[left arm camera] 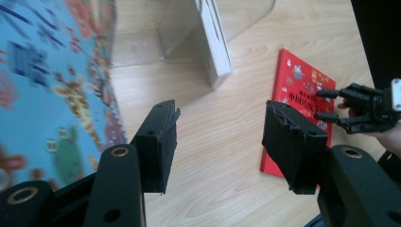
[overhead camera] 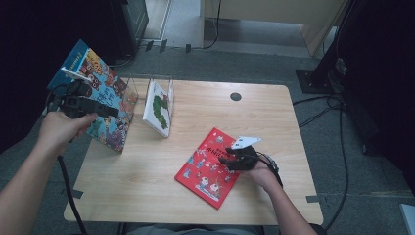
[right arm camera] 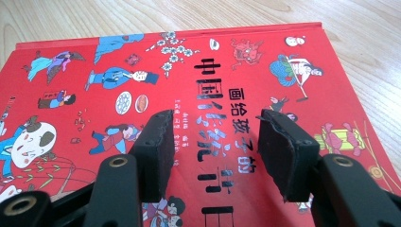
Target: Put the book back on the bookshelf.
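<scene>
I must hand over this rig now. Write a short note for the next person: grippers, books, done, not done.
Left gripper: jaws open, nothing between them, beside the blue picture book leaning at the clear book stand.
Right gripper: jaws open, above the red picture book, not gripping it.
White book: upright in the stand.
Done: blue and white books at the stand.
Left: red book lies flat on the table; probably stand it up next.
</scene>
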Available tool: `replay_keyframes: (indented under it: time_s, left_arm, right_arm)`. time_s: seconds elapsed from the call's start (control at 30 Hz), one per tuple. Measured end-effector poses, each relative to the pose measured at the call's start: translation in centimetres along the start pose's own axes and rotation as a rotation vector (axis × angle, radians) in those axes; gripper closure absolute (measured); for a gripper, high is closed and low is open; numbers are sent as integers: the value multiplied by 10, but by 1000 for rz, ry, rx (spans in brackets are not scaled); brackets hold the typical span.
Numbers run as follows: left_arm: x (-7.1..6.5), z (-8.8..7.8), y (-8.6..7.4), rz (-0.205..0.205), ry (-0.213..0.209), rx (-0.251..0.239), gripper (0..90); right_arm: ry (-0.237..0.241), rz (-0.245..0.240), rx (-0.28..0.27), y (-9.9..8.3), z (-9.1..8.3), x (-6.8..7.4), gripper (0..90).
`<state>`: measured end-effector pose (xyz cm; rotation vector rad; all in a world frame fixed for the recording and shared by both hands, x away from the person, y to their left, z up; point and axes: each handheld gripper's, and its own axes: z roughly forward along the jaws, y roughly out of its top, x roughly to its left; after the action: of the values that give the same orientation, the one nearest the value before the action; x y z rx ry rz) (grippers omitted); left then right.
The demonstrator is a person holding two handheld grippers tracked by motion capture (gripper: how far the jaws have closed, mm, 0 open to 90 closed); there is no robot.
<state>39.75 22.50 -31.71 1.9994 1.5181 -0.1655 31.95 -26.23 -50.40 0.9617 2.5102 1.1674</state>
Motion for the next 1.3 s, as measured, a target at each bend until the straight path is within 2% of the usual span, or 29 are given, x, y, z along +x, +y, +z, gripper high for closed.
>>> replay_keyframes:
  time_s: [0.1, 0.2, 0.4, 0.53, 0.87, 1.13, 1.3]
  left_arm:
    - [-5, 9, -4, 25, 15, 16, 453]
    - [-10, 18, -8, 35, -14, 15, 452]
    - [-19, 39, -15, 65, -26, 36, 447]
    - [-23, 52, -21, 73, -49, 30, 444]
    - [-37, 90, -34, 110, -109, 70, 443]
    - [-49, 110, -37, 160, -82, 85, 443]
    - [-58, 124, -38, 182, -109, 92, 443]
  right_arm:
    - [-2, 7, 2, 0, -1, 0, 466]
    - [0, 7, 1, -1, -1, -1, 469]
    - [-3, 14, 3, -2, -2, -2, 476]
    - [-6, 18, 3, -3, -4, -3, 476]
    - [-21, 33, 7, -11, -11, -3, 504]
    - [-37, 49, -2, -18, -18, -5, 525]
    - [-52, 63, -7, -25, -25, -7, 568]
